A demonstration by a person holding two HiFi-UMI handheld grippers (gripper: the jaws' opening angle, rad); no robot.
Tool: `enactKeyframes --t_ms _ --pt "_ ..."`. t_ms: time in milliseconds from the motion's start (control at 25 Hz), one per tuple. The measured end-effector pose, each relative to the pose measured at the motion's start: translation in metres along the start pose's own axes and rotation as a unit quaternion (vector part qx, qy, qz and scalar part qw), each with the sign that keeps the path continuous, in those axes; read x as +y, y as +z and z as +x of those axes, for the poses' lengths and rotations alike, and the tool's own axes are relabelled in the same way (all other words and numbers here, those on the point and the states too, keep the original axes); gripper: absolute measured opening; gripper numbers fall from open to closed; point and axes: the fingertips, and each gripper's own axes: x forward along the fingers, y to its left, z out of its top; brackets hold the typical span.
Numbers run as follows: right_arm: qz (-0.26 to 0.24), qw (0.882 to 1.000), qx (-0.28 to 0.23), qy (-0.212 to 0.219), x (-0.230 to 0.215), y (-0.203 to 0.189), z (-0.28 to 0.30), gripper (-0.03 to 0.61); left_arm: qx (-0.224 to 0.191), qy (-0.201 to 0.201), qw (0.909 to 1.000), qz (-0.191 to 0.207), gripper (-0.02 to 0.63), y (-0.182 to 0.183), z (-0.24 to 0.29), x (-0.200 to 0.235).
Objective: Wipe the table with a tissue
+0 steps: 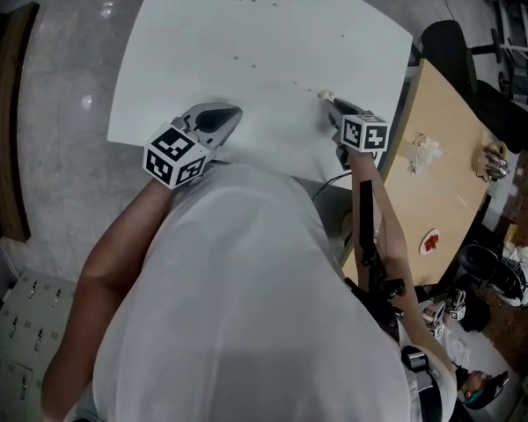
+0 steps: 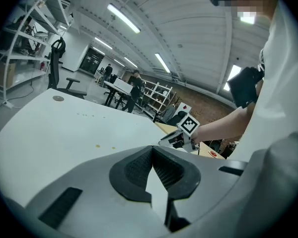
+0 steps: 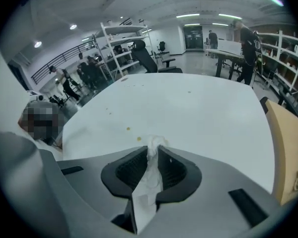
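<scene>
tissue [image 1: 326,95] is only a tiny white nub in the head view, at the tip of the right gripper [image 1: 330,104], arm stretched out over the white table [image 1: 273,42]. left gripper [image 1: 224,117] sits at the near edge, its forearm half under the white shirt [image 1: 246,306]. left gripper view: jaws pressed together, nothing in them. right gripper view: jaws pinching the tissue, which pokes out near small brown spots [image 3: 128,129]; can't tell if it touches the table.
</scene>
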Motion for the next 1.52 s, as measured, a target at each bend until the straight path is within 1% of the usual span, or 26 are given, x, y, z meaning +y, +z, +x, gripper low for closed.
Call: enactKeyframes --t_ms 160,360,440,560,800,1000,1200,1400,1520 --pt "-0.041 0.999 0.012 -0.027 -0.020 0.019 0.015 0.067 -0.003 0.019 0.9998 -0.008 0.006 -0.003 -0.010 0.007" --pt "-0.089 0.994 0.040 -0.049 -0.015 0.017 0.025 0.067 -0.009 0.038 0.9991 -0.018 0.006 -0.004 -0.022 0.017" --pt "-0.102 0.992 0.047 -0.050 -0.009 0.015 0.026 0.067 -0.008 0.039 0.9990 -0.020 0.006 -0.005 -0.024 0.019" --pt "-0.112 0.991 0.055 -0.044 -0.002 0.010 0.025 0.066 -0.005 0.030 0.9994 -0.016 0.008 -0.003 -0.021 0.017" --pt "-0.116 0.991 0.054 -0.037 0.013 -0.006 0.024 0.066 0.005 0.004 1.0000 -0.001 0.006 0.002 -0.014 0.013" --pt "-0.081 0.995 0.036 -0.039 0.025 -0.016 0.021 0.066 0.014 -0.012 0.9998 0.008 0.006 0.002 -0.015 0.015" --pt "-0.060 0.997 0.019 -0.032 0.044 -0.029 0.018 0.066 0.022 -0.028 0.9993 0.013 0.006 0.000 -0.017 0.017" --pt "-0.053 0.998 -0.002 -0.036 0.064 -0.039 0.017 0.066 0.034 -0.040 0.9984 0.020 0.006 -0.003 -0.022 0.020" --pt "-0.052 0.998 -0.002 -0.029 0.078 -0.047 0.016 0.066 0.038 -0.043 0.9981 0.021 0.006 -0.003 -0.027 0.021"
